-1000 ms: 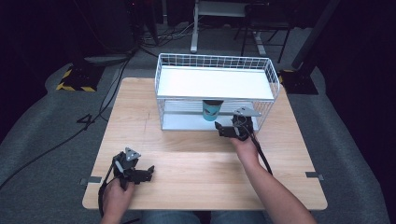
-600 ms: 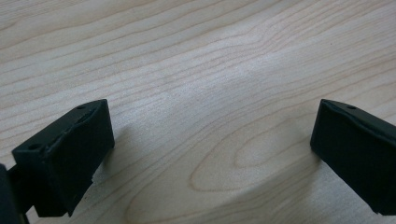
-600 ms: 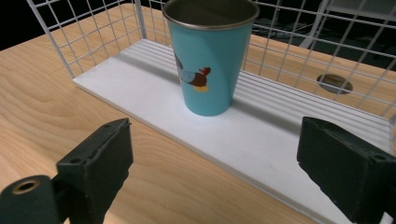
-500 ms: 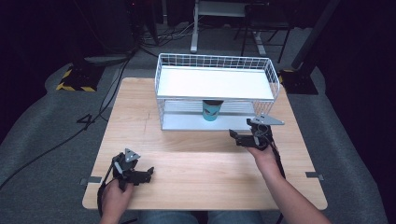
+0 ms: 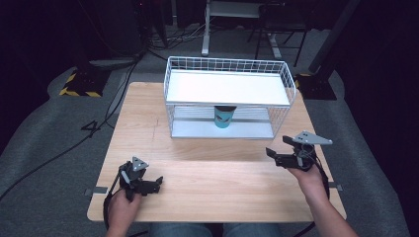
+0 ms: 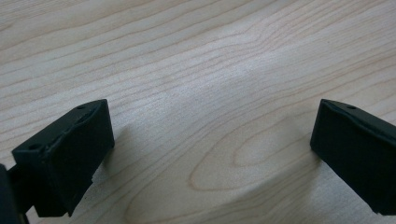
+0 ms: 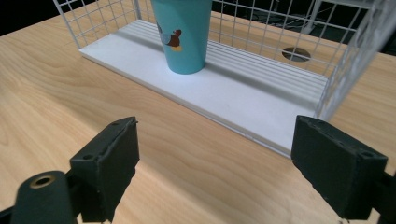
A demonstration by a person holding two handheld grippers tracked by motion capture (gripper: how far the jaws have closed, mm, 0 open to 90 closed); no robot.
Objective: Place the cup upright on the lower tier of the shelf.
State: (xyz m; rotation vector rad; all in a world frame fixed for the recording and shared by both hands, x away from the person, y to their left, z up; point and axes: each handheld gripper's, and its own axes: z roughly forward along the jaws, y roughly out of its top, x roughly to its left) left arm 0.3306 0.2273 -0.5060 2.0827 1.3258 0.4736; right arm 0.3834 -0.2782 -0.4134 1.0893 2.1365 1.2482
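Dark floor surrounds the wooden worktop (image 5: 212,182). White wire rack (image 5: 227,81) sits at the far edge, with the teal cup (image 5: 223,116) upright on its lower shelf (cartoon print on its side). Right gripper (image 5: 277,156) is near the right edge, just clear of the rack; jaws apart, have just been closing, nothing between them. Left gripper (image 5: 157,183) rests at the near left corner, jaws apart over bare wood.
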